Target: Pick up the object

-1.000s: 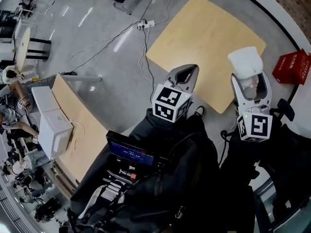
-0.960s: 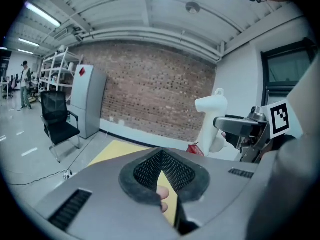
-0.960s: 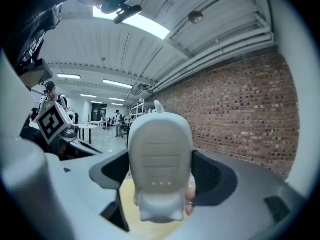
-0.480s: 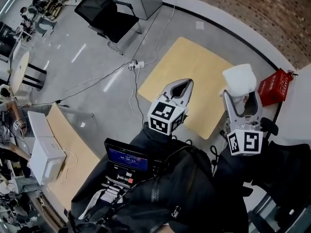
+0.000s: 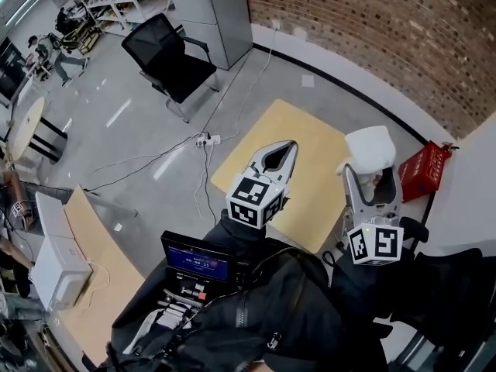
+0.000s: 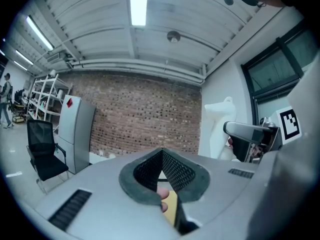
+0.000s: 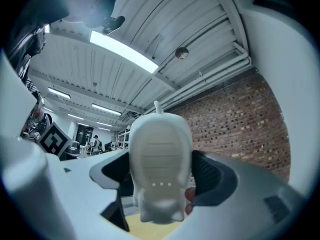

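**White moulded object, held aloft: slip risk**

Right gripper (image 5: 372,175) was clamped on the white object (image 7: 160,164), which was held clear above the right edge of the wooden table (image 5: 306,130). Left gripper (image 6: 162,166) had its jaws together with nothing between them. Judged hazard: the object's smooth, rounded body projected well past the jaws. A tilt or jolt could have let it pivot, slide out and drop.
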### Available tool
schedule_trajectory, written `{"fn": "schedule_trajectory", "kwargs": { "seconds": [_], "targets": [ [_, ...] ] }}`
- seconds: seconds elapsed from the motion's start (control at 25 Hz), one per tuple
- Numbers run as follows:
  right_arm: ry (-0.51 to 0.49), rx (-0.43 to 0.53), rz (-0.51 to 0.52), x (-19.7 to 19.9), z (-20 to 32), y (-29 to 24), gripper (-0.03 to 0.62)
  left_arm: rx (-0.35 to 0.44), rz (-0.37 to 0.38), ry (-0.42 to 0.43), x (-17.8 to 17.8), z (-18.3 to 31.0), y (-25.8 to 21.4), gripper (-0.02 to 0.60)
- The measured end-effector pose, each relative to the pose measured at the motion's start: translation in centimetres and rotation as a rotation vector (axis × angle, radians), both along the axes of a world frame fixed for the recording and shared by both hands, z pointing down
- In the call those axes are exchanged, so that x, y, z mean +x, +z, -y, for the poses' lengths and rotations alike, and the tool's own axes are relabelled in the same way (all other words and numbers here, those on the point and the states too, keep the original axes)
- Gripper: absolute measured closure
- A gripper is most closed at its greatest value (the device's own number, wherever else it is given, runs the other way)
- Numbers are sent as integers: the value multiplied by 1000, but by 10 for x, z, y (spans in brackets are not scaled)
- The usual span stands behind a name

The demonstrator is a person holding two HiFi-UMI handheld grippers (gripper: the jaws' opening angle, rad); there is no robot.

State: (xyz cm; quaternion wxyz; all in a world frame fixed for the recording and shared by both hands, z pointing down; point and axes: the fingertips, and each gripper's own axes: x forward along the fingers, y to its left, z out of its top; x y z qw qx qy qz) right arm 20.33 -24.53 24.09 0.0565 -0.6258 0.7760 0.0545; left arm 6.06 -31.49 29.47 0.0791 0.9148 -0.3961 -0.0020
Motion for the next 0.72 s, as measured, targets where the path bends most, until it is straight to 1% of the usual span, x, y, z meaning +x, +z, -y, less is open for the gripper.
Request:
{"fn": "schedule_trajectory", "kwargs": {
  "seconds": [0.16, 0.4, 0.72],
  "targets": [
    [12, 41, 42, 3, -4, -13, 189, 42, -12, -9, -4, 3, -16, 583],
    [25, 77, 33, 7, -6, -21, 189, 85, -39, -38, -6, 8, -30, 583],
    [43, 79, 45, 21, -8, -20, 189, 95, -35, -42, 2, 8, -32, 583]
  ]
}}
